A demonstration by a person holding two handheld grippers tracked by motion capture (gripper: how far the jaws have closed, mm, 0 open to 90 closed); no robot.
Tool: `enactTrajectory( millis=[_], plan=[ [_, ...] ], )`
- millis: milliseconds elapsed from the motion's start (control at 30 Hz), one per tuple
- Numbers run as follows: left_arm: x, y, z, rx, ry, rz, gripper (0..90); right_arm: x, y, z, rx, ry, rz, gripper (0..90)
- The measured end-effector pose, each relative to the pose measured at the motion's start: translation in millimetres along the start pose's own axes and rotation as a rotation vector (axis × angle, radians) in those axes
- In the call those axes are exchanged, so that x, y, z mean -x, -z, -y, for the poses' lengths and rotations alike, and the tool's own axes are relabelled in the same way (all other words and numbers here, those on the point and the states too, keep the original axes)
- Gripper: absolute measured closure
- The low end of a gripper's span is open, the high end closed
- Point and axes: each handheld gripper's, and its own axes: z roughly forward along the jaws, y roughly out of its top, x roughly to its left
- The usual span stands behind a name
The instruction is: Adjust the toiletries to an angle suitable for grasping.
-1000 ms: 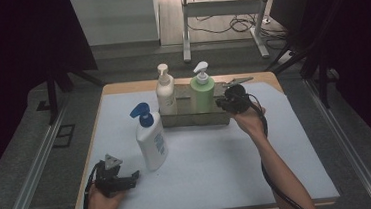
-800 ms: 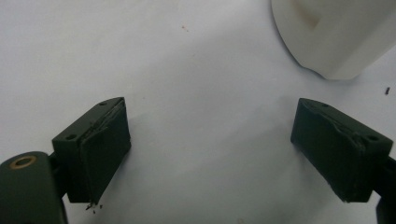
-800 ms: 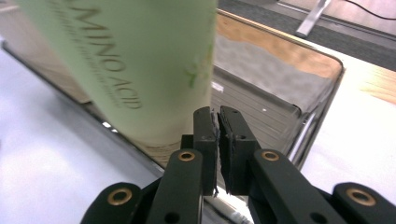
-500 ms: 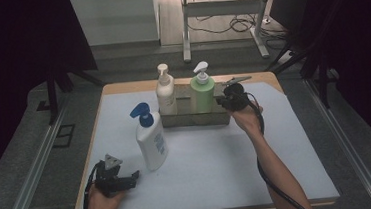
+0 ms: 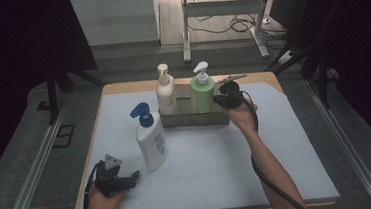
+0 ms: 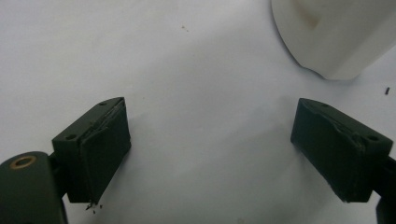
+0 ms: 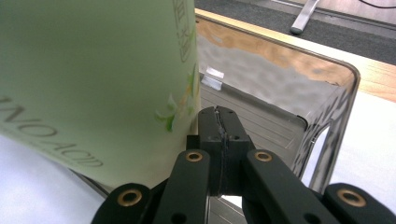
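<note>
White mat (image 5: 214, 172), wooden table (image 5: 122, 88), dim room

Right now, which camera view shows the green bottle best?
The high view: the whole green bottle stands in the tray, beside the right gripper. The right gripper view shows a close part of its label side.

My right gripper (image 5: 221, 98) sat at the right end of the clear tray (image 5: 194, 119), just beside the green pump bottle (image 5: 202, 92) that stood in it. A cream pump bottle (image 5: 165, 92) stood at the tray's left end. In front and to the left, on the white mat (image 5: 213, 162), a white bottle with a blue pump (image 5: 149, 137) stood upright. My left gripper (image 5: 129, 179) rested near the mat's front left corner, close to that bottle but apart from it.
</note>
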Motion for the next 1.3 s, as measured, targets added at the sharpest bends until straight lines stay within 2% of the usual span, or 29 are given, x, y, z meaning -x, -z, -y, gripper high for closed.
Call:
enactTrajectory(
  millis=[200,500,1300],
  plan=[
    [0.1,0.0,0.0,0.000,0.002,0.001,11.5,0.7,-2.0,1.1,0.004,-0.017,-0.006,89.5],
    [0.0,-0.1,-0.1,0.000,0.000,0.000,11.4,-3.0,-3.3,0.2,0.007,-0.013,-0.005,89.5],
    [0.1,0.0,0.0,-0.002,0.002,0.001,11.5,-20.7,-15.7,-1.8,-0.006,0.018,-0.020,89.5]
  ],
)
